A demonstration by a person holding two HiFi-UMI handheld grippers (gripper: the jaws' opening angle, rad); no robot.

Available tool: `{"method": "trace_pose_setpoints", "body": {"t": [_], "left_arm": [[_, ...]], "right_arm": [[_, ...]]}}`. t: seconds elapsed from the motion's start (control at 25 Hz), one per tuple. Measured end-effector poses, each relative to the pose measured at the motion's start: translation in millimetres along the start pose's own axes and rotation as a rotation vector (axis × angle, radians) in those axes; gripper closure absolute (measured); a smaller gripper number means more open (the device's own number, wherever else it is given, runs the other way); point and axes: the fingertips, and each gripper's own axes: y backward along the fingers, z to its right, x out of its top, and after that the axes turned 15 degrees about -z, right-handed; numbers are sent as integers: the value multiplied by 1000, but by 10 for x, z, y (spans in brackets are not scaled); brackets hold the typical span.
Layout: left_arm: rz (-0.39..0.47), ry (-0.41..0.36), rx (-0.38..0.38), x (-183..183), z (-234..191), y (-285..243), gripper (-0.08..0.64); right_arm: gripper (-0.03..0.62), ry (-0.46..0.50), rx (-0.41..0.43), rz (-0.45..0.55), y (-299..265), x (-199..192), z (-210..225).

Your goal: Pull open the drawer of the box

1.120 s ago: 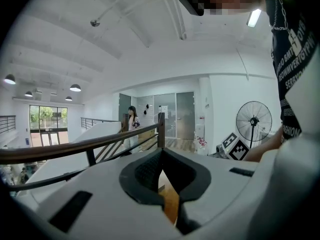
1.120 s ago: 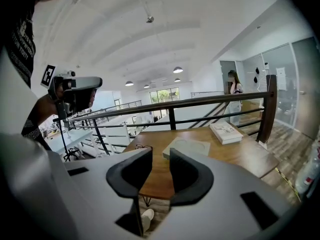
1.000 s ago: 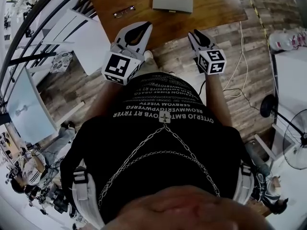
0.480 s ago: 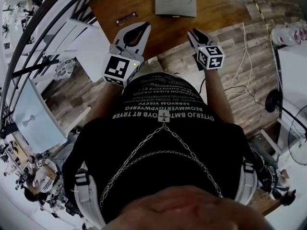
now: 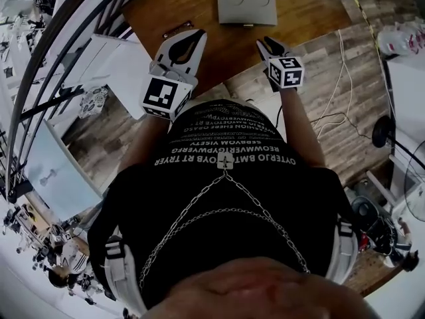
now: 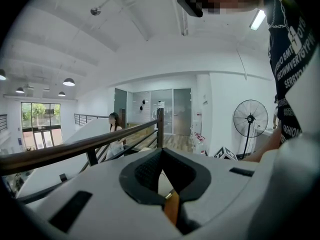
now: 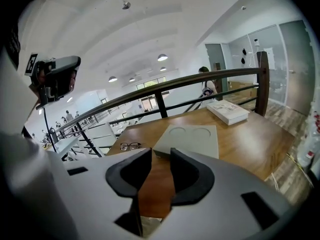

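White plastic left gripper (image 5: 196, 34) is close by, its fingers pressed together with nothing in them. Next to it, the white right gripper (image 5: 266, 43) has its fingers (image 7: 186, 176) part way open. They have just opened a bit more, and only the brown wooden table (image 5: 305, 15) shows in the gap. Farther on, the flat grey box with two round dents (image 5: 246, 5) lies on the table, past the right fingertips and not touching them. Black glasses (image 5: 176, 28) lie by the left fingertips.
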Motion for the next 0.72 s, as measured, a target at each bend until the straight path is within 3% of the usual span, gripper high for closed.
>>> {"method": "trace_pose_setpoints", "body": {"t": [0.72], "left_arm": [[-28,46,-18,-218,-383,-270,554]], "right_arm": [[453,-150,-54,-131,-941,-252,424]]}}
